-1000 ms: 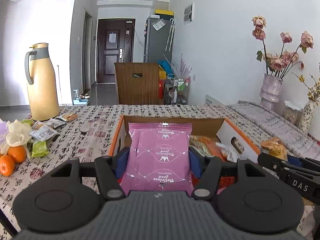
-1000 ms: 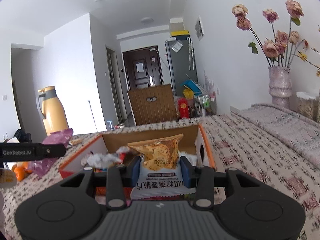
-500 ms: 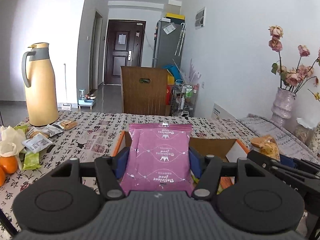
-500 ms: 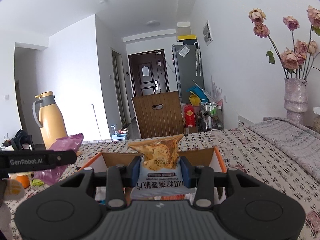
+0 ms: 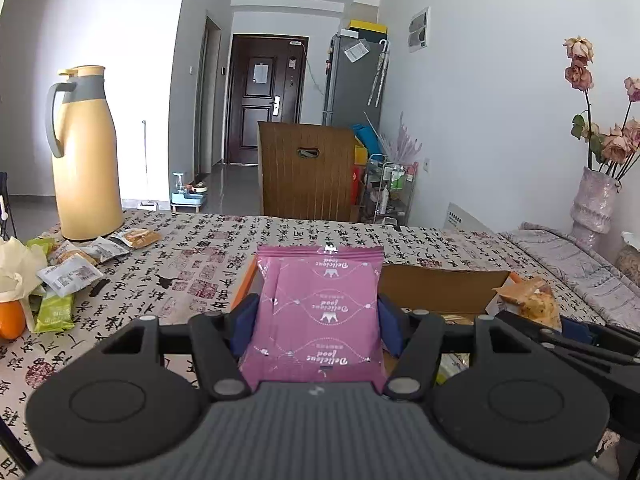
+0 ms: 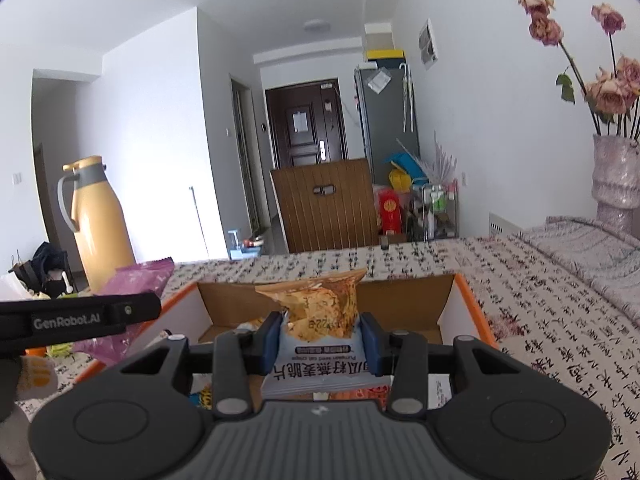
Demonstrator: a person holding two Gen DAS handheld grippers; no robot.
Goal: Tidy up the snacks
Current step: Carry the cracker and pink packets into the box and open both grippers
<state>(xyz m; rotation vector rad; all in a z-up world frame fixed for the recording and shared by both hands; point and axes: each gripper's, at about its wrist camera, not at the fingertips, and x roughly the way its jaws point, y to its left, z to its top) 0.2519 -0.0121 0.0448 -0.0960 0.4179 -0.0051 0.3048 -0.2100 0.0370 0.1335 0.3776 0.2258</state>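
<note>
Left claw (image 5: 318, 316) grips pink packet (image 5: 318, 312); right claw (image 6: 320, 338) grips orange packet (image 6: 316, 320), both over the box (image 6: 472, 312). Only the left view shows loose snacks (image 5: 68, 276) beside the jug (image 5: 86, 152) on the patterned bench (image 5: 192, 256).

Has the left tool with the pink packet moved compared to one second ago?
Yes. The left tool, shut on the pink packet, has pulled back from the cardboard box: the box now looks lower and more hidden behind the packet.
</note>
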